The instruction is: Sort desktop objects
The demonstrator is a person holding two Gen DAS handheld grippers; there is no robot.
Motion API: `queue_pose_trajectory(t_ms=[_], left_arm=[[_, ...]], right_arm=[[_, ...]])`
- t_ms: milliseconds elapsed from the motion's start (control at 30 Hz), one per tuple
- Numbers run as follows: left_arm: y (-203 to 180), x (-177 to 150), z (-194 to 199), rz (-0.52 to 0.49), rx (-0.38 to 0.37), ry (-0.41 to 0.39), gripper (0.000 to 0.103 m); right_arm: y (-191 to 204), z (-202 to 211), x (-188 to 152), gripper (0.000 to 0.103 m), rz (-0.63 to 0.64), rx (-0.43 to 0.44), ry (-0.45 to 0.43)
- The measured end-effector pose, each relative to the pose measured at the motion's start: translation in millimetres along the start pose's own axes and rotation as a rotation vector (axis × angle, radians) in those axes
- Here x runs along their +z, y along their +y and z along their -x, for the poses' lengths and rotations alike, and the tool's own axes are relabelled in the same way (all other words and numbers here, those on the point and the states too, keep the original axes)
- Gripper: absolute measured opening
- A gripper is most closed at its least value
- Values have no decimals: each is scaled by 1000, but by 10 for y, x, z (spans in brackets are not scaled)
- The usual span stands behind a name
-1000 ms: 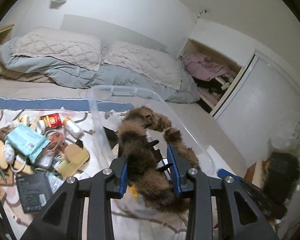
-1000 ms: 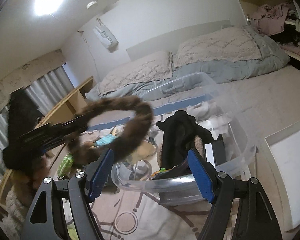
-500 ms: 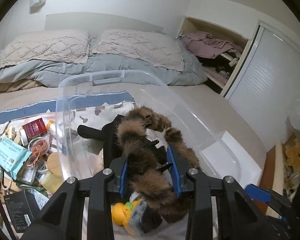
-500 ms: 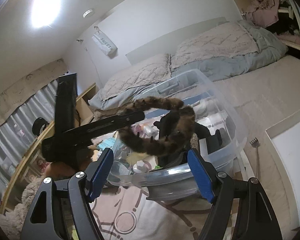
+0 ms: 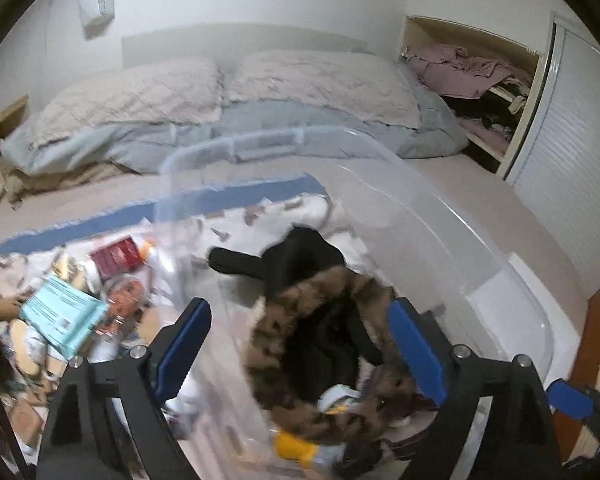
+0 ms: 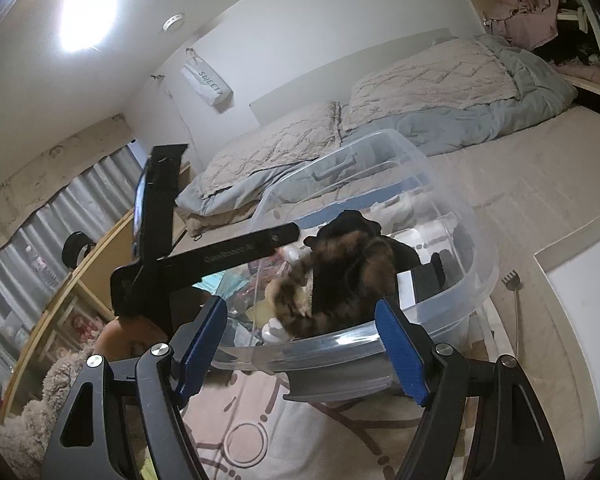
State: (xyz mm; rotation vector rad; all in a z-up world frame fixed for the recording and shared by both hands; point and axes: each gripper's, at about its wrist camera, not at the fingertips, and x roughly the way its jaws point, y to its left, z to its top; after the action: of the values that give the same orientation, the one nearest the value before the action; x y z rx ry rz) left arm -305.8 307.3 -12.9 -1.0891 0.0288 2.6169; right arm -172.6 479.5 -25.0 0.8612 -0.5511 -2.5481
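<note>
A brown furry band lies inside the clear plastic bin, on top of a black fabric item. My left gripper is open above the bin, its jaws wide on either side of the band and not touching it. In the right wrist view the band rests in the bin, with the left gripper's black arm reaching in from the left. My right gripper is open and empty in front of the bin's near rim.
A pile of small objects lies left of the bin: a light blue packet, a red box. The bin sits on a patterned sheet on a bed with pillows. A white lid and a small fork-like tool lie to the right.
My left gripper carried the furry band rightward over the bin, then opened and let it go; the band now lies in the bin. The right gripper stayed open.
</note>
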Motion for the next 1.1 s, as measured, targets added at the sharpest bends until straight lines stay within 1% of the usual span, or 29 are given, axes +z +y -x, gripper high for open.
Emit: queue_pose_trajectory(t_ms=[100, 300, 400, 533, 600, 667, 733, 800, 867, 967, 1000, 1033, 1067, 1100], left_arm=[[43, -30, 64, -32, 25, -10, 91], [44, -123, 174, -86, 32, -26, 91], [37, -150, 264, -99, 19, -36, 91], [78, -159, 380, -85, -3, -50, 91], [134, -173, 458, -71, -14, -61, 91], [207, -198, 538, -54, -25, -71, 91], [281, -221, 603, -42, -34, -77, 91], [367, -253, 672, -27, -43, -86, 91], [471, -293, 753, -12, -57, -95, 91], [598, -351, 865, -5, -67, -110, 91], [635, -374, 901, -6, -66, -116, 91], [668, -391, 931, -7, -66, -121, 91], [711, -415, 967, -8, -65, -128, 91], [755, -441, 1004, -10, -64, -134, 91]], right_arm=[[1, -3, -1, 77, -4, -1, -2], [35, -19, -3, 77, -1, -5, 1], [73, -28, -1, 77, 6, -14, -1], [108, -16, 24, 77, 19, -55, -19], [124, -59, 76, 77, 46, -96, -3], [135, -153, 132, 77, 82, -139, 53], [163, -340, 208, 77, 131, -203, 160], [203, -464, 261, 77, 171, -224, 210], [243, -588, 303, 76, 206, -224, 258], [369, -804, 328, 47, 295, -248, 329], [405, -910, 325, 46, 308, -244, 373], [417, -965, 314, 46, 312, -237, 395], [444, -1046, 295, 43, 324, -226, 429], [486, -1158, 256, 41, 348, -221, 482]])
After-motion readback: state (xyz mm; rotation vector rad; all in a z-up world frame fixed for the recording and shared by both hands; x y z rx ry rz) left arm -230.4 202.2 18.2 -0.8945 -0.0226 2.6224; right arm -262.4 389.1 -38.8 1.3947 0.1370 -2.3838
